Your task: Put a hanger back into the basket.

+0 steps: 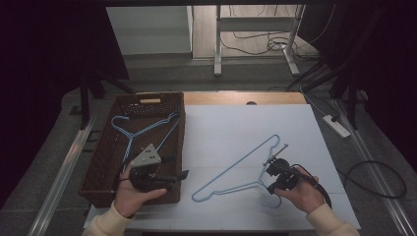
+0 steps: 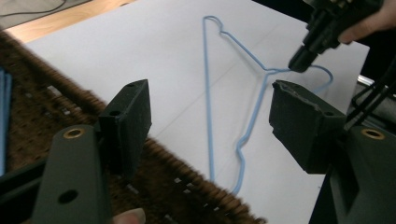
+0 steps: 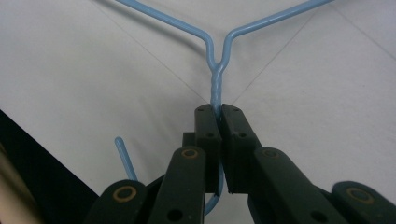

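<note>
Currently blue wire hanger [image 1: 236,169] lies flat on the white table sheet [image 1: 236,123], near its front edge, right of centre. Right gripper [image 3: 219,108] is clamped on the twisted neck just below the hook. Left gripper [image 2: 210,116] gapes wide, holding nothing, over the brown basket's [image 1: 105,157] front right rim; a second blue hanger [image 1: 133,129] lies inside it.

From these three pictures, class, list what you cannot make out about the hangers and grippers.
- Right gripper view: the hanger hook bend, hidden behind the right gripper.
- High view: how many hangers in the basket, overlapping and small.
- Left gripper view: basket rim, blurred.
</note>
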A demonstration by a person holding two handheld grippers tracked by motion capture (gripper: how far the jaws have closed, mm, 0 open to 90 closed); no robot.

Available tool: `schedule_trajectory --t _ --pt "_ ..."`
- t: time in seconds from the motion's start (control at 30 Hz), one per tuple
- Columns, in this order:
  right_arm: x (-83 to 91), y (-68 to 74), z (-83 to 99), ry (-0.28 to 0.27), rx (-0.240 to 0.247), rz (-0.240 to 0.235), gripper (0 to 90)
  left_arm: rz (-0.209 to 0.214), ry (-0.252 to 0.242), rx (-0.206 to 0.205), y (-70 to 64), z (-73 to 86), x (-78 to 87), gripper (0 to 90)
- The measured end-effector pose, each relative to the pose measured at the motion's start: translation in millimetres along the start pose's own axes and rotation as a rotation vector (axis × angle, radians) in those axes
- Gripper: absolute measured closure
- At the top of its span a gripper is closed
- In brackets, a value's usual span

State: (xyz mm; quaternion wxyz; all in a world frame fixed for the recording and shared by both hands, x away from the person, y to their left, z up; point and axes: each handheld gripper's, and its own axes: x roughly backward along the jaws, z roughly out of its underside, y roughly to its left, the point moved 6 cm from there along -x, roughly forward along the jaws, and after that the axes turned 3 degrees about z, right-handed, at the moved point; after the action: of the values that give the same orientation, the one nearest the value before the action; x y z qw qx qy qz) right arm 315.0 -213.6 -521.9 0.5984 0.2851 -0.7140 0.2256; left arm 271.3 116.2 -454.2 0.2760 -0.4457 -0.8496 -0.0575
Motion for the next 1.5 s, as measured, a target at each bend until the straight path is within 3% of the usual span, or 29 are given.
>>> schedule_trajectory --t 0.27,0.5,0.9,1.3,1.5 --pt "9.7 0.4 -6.4 0.017 0.003 0.0 86.6 0.044 0.071 -0.06 -27.1 -5.8 -27.0 30.8" --pt "12.7 0.8 -8.3 0.014 0.004 0.004 86.6 0.077 0.158 -0.095 -50.6 -4.8 -62.1 30.8" --pt "14.8 1.6 -8.9 0.011 0.01 0.008 86.6 0.11 0.264 -0.117 -68.2 3.7 -114.2 31.2" --pt "17.2 2.0 -9.5 0.011 0.018 0.01 86.6 0.077 0.37 -0.137 -59.2 19.3 -174.9 35.2" --pt "18.1 3.1 -9.5 0.008 0.014 0.011 86.6 0.075 0.384 -0.143 -54.5 23.0 -186.0 48.9"
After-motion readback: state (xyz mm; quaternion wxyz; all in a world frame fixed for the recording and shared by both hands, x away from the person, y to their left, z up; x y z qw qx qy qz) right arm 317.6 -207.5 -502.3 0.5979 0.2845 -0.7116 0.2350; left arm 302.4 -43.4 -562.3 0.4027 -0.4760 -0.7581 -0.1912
